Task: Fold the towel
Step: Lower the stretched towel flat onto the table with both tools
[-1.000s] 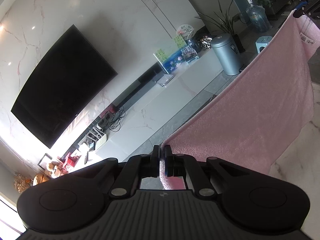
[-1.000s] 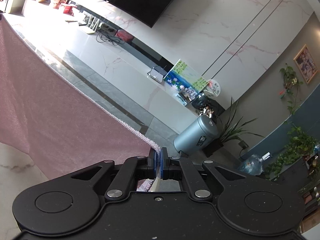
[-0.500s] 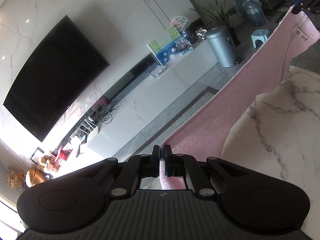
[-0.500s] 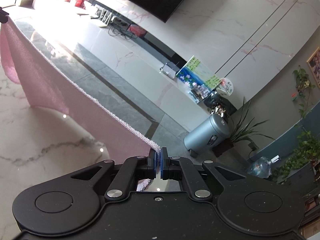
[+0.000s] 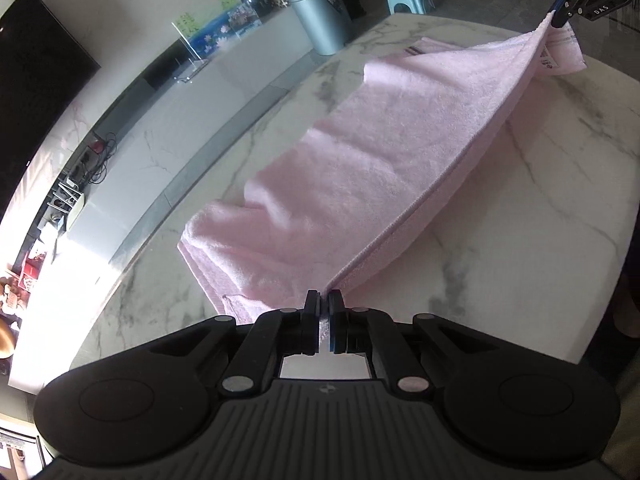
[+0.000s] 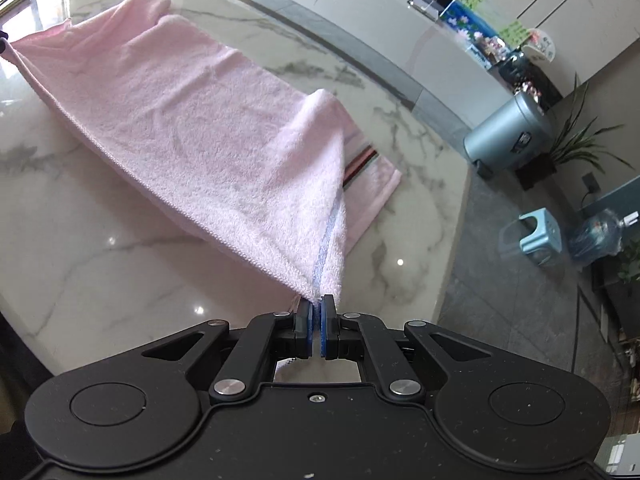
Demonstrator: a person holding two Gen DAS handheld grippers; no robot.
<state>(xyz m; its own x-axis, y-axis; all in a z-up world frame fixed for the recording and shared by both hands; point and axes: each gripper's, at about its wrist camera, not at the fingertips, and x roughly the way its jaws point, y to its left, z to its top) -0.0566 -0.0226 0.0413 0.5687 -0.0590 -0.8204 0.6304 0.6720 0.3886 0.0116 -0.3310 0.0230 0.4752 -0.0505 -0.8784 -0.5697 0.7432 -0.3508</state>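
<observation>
Over the marble tabletop [image 5: 540,184], the pink towel [image 5: 384,160] is being pinched at two corners by the left gripper [image 5: 324,300] and right gripper [image 6: 318,304], fingers pressed together.

Left tool [image 5: 324,308]: black, at the bottom centre of the view, jaws closed on a corner of the towel.
Towel [image 5: 380,152]: pink terry; one hemmed edge runs taut from the left tool to the right tool, the rest slopes down onto the surface, its far side folded under in loose layers.
Right tool [image 5: 562,14]: top right, pinching the opposite corner, beside a white label.
Surface [image 5: 540,220]: white marble with grey veins, rounded edge.
Television [image 5: 36,92]: dark screen on the marble wall, left.
Bin [image 5: 320,16]: cylindrical, grey-blue, on the floor beyond the surface.
Stool [image 5: 410,0]: small, light blue, near the bin.
</observation>
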